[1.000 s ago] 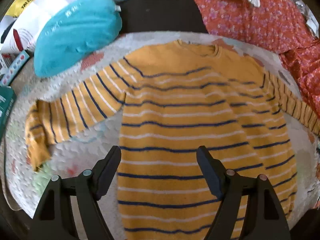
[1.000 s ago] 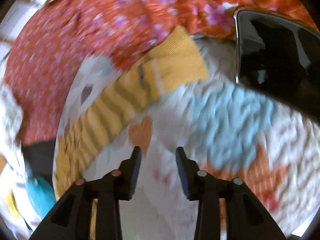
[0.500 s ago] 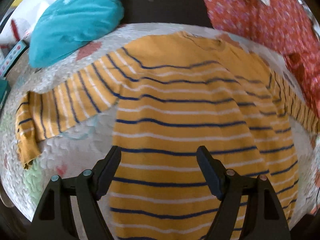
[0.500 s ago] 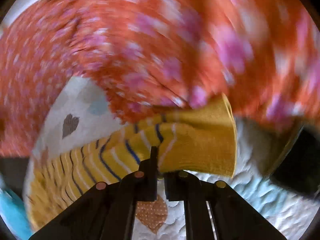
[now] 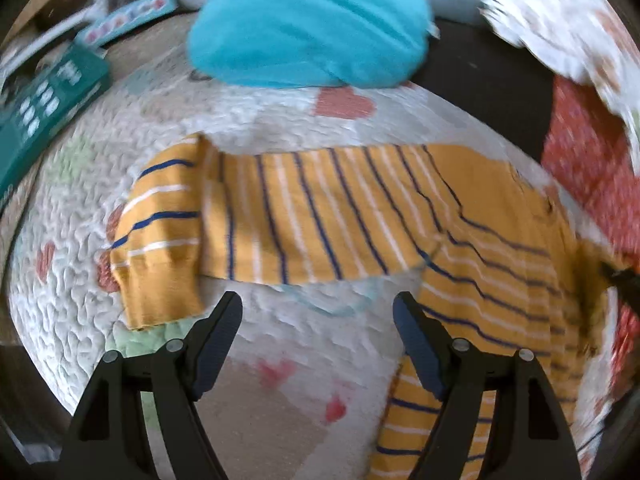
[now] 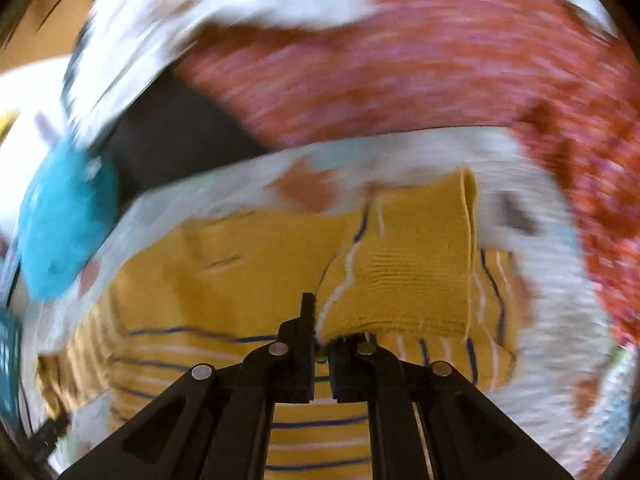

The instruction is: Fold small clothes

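A yellow sweater with blue and white stripes lies on a quilted mat. In the left wrist view its left sleeve (image 5: 304,216) stretches across, with the cuff (image 5: 160,284) folded down at the left. My left gripper (image 5: 318,320) is open and empty, just in front of that sleeve. In the right wrist view, which is blurred, my right gripper (image 6: 322,344) is shut on the other sleeve's cuff (image 6: 416,272) and holds it lifted over the sweater body (image 6: 248,280).
A teal cushion (image 5: 312,28) lies behind the sleeve and shows in the right wrist view (image 6: 60,232). A green box (image 5: 44,108) sits at the far left. Red floral cloth (image 6: 420,64) lies beyond the mat (image 5: 280,360), with white patterned cloth (image 5: 560,28) at the upper right.
My left gripper has swung left from the sweater body to the left sleeve. My right gripper closed on the right cuff and has carried it inward over the body.
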Demonstrator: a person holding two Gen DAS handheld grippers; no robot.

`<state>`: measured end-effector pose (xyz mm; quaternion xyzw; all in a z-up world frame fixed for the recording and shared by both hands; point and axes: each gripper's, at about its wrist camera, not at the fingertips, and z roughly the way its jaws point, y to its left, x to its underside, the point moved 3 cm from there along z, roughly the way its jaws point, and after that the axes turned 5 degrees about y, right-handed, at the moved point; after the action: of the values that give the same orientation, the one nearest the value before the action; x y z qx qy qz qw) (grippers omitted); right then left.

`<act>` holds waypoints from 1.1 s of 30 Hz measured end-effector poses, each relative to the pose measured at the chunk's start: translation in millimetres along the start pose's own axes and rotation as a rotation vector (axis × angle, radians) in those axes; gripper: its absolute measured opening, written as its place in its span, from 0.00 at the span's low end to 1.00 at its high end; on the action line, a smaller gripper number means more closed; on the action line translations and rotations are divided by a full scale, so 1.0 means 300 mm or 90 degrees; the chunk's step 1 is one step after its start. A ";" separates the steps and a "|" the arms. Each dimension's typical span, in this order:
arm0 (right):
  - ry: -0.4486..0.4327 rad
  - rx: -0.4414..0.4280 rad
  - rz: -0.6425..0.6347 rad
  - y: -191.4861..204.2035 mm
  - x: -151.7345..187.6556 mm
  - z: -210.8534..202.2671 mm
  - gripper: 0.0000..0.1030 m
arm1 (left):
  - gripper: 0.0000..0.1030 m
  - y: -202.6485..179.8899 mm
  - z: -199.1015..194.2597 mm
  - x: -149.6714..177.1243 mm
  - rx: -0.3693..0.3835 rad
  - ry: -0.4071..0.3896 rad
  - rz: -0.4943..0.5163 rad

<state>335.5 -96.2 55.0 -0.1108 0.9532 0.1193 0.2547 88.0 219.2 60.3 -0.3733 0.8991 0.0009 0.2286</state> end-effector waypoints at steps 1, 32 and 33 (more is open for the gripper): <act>0.012 -0.006 -0.024 0.088 0.012 0.044 0.05 | 0.75 0.015 0.000 -0.007 0.005 0.001 -0.012; 0.060 -0.051 -0.172 0.519 0.159 0.207 0.27 | 0.75 0.029 0.002 -0.029 0.035 0.024 -0.058; 0.065 -0.055 -0.162 0.532 0.152 0.229 0.27 | 0.75 0.031 0.004 -0.030 0.037 0.026 -0.061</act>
<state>285.0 67.6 1.1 -0.2474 0.9372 0.1209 0.2139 87.6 232.1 61.2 -0.4087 0.8845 -0.0438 0.2207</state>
